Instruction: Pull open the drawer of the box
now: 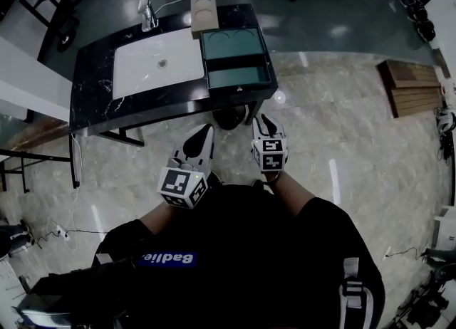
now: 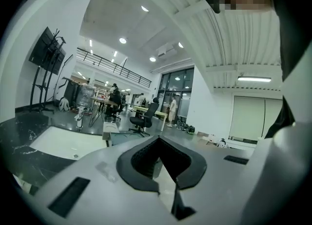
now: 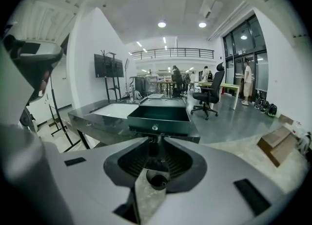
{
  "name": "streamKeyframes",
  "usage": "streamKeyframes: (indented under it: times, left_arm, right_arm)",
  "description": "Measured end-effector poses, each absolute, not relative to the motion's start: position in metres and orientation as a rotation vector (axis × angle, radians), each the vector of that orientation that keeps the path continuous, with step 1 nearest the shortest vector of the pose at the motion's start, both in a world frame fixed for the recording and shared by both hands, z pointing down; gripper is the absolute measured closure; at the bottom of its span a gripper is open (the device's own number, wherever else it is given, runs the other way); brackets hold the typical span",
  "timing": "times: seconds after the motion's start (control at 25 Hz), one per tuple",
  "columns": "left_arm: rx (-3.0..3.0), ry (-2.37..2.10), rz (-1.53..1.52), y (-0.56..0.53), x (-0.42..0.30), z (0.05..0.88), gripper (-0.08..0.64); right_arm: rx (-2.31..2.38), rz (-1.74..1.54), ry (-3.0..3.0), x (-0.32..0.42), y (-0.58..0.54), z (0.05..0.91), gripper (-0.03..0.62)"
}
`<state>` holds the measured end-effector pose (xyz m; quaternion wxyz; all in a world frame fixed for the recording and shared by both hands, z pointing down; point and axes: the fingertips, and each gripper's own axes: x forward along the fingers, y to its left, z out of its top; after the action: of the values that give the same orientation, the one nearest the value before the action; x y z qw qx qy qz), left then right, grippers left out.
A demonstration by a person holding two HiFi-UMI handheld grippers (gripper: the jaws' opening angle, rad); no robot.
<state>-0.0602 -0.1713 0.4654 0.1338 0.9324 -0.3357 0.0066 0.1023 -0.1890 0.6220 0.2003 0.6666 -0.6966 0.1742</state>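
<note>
Drawer (image 1: 239, 77) of box (image 1: 232, 43) pulled out at table (image 1: 92, 100) edge. Left gripper (image 1: 208, 129) tips together, right gripper (image 1: 262, 120) slightly parted, both empty and well back.

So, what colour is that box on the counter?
Dark teal green; the box shows best in the head view.

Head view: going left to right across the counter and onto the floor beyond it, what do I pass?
sink → green box → wooden planks on the floor
</note>
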Motion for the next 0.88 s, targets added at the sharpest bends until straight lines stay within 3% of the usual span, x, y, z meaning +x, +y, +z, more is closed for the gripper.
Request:
streamKeyframes:
  times: [0.88]
  left_arm:
    - [2.674, -1.161, 0.139, -0.044, 0.043, 0.460, 0.568]
  right_arm:
    - [1.718, 0.347, -2.363, 0.150, -0.067, 0.522, 0.520]
